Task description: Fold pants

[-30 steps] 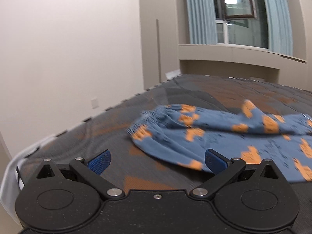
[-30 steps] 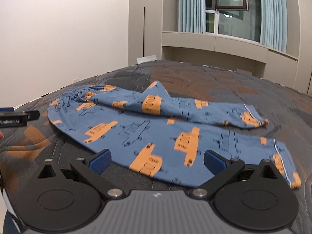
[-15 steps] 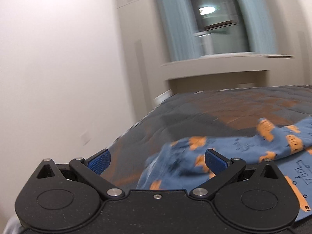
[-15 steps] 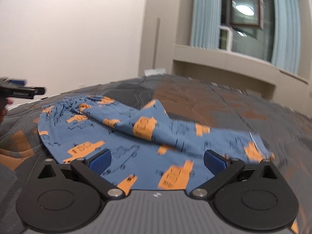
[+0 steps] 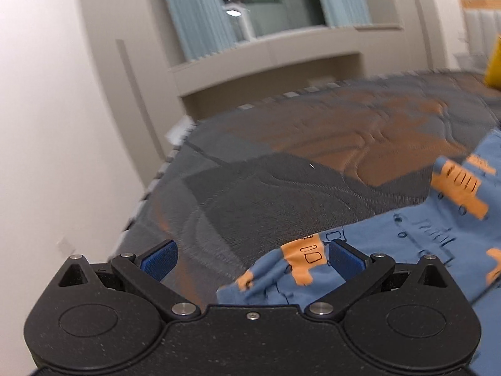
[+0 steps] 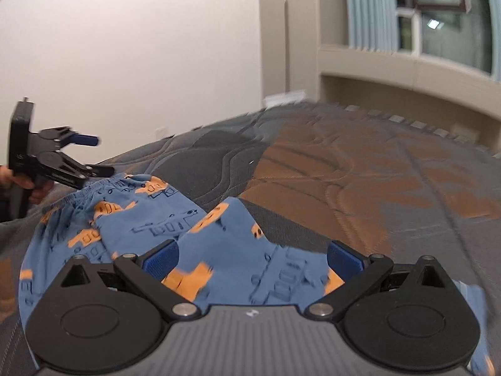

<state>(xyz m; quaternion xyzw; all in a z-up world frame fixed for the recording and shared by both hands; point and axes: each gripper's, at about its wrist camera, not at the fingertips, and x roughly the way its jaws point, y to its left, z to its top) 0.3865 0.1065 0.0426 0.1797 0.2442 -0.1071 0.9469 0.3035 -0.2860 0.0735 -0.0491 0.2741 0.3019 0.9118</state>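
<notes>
Left tongs (image 5: pixel 252 258): blue-padded fingers (image 5: pixel 159 258) spread wide apart, gripping nothing; gathered end of the pants sits between them toward the 3 o'clock pad; contact not clear.
Right tongs (image 6: pixel 253 258): spread apart as well, empty, hanging over the middle of the cloth.
Pants (image 6: pixel 150 219): blue fabric printed with orange vehicle shapes and dark line drawings; rumpled, one leg lapped over the other; elastic waistband (image 6: pixel 62 202) bunched at 9 o'clock in the right wrist view, just beside the other tongs (image 6: pixel 90 156), held by a hand (image 6: pixel 28 185).
Bed (image 5: pixel 281 194): quilted grey and rust cover; pants lie flat on it.
Sharpness: edges blurred in both views.
</notes>
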